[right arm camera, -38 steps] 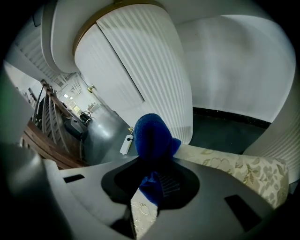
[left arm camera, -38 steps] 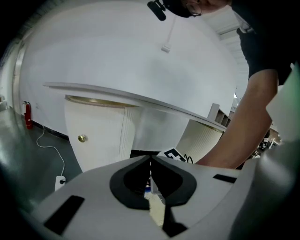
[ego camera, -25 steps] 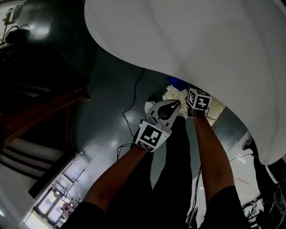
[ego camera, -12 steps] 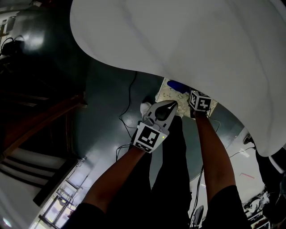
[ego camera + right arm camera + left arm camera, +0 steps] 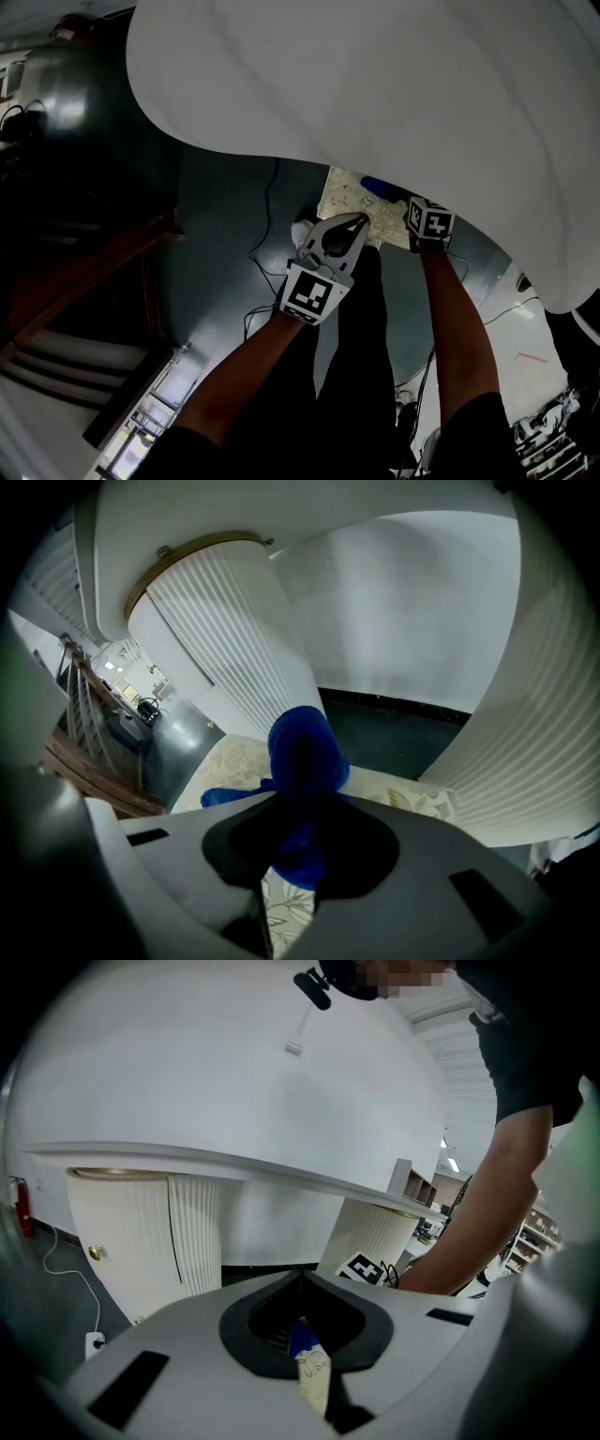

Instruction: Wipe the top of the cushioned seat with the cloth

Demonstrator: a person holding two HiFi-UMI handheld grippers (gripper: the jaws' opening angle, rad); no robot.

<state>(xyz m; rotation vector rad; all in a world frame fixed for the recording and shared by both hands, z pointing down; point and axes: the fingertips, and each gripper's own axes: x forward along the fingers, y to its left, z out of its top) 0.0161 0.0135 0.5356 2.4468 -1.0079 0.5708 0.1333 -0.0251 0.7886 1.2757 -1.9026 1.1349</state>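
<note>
The cushioned seat (image 5: pixel 349 199) has a pale floral cover and shows under the edge of a big white table top. My right gripper (image 5: pixel 298 803) is shut on a blue cloth (image 5: pixel 302 747), which bulges out ahead of the jaws over the seat (image 5: pixel 417 803). In the head view the blue cloth (image 5: pixel 381 187) lies on the seat, just beyond the right gripper's marker cube (image 5: pixel 430 223). My left gripper (image 5: pixel 360 221) is shut and holds nothing. It hovers at the seat's near edge, left of the cloth. Between its jaws a strip of seat (image 5: pixel 315 1380) shows.
The white table top (image 5: pixel 394 84) overhangs most of the seat. A white ribbed pedestal (image 5: pixel 220 635) stands behind the seat. Cables (image 5: pixel 268 230) trail on the dark floor (image 5: pixel 216 234). Wooden steps (image 5: pixel 66 281) are at the left.
The right gripper with the cloth has slid a little to the right, away from the left gripper. The view has shifted, so more of the seat's left part shows.
</note>
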